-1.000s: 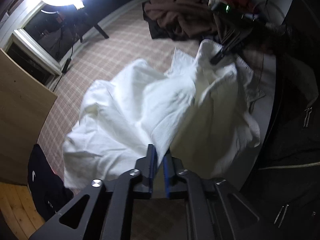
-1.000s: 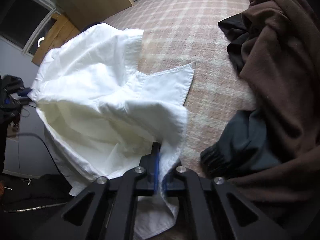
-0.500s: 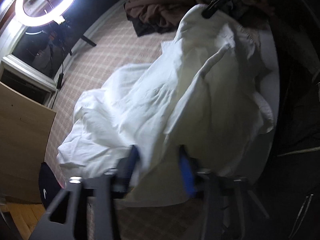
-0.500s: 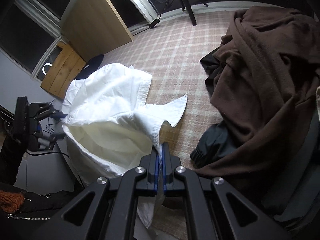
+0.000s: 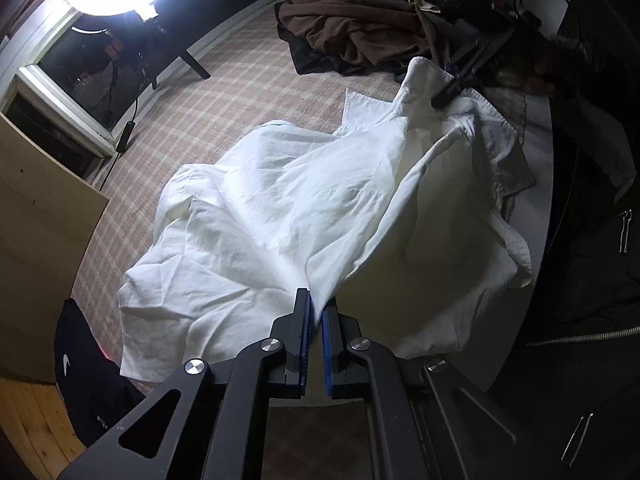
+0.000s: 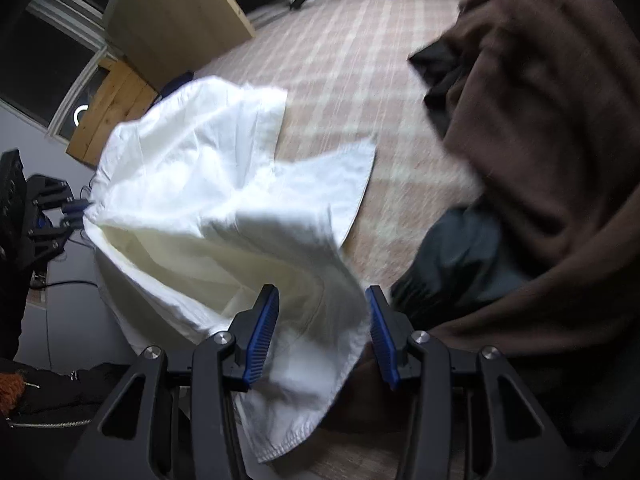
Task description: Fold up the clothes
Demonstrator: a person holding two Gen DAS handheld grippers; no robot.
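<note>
My left gripper (image 5: 315, 312) pinches a fold of the white shirt (image 5: 280, 216), which lies crumpled on the checked carpet (image 5: 224, 92). My right gripper (image 6: 322, 320) stands wide, the blurred shirt hem (image 6: 304, 364) loose between its fingers. At 2 o'clock, a brown garment (image 6: 552, 128) partly covers darker clothing.

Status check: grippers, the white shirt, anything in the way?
Left gripper shut on white shirt. Right gripper open, shirt between its pads. Brown garment pile close beside.
</note>
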